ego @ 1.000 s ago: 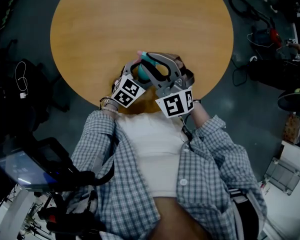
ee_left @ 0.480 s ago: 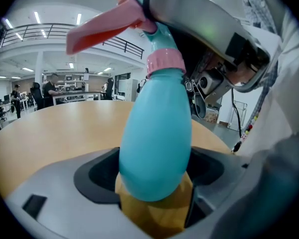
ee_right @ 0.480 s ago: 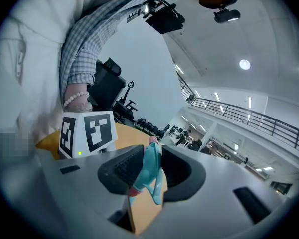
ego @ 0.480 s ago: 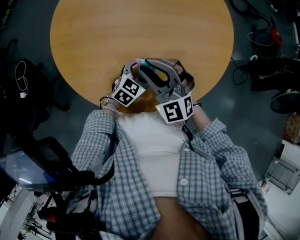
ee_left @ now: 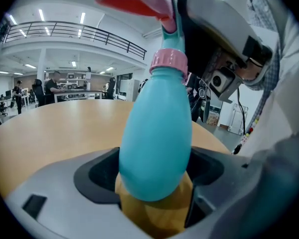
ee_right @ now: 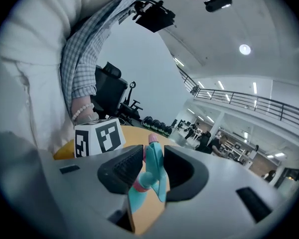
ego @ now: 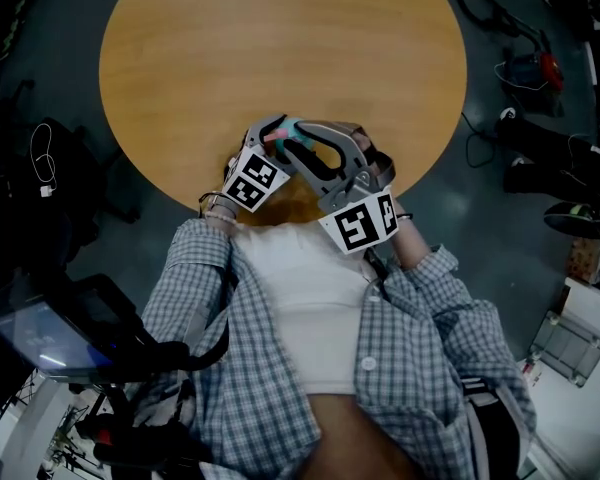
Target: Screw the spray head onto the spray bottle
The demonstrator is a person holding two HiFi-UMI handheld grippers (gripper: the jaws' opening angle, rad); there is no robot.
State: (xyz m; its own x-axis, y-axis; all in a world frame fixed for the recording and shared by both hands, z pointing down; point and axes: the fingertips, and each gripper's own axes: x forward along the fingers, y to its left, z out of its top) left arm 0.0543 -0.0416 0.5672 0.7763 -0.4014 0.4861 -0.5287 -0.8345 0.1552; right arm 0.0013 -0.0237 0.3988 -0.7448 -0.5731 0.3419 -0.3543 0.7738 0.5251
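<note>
- The left tool [ee_left: 155,185] is clamping the teal spray bottle [ee_left: 157,128] around its body, jaws spread wide.
- The right tool [ee_right: 153,170] is pinching the spray head [ee_right: 154,157], jaws narrowly parted.

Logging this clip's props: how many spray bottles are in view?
1. The teal spray bottle, over the table: body in the jaws of the left gripper, spray head in those of the right gripper. No other shows.

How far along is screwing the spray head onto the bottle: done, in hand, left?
Done: spray head sits on the spray bottle, pink collar at the neck. In hand: left tongs grip the bottle body, right tongs clamp the head. Left: final tightening, if any; tightness can't be judged.
</note>
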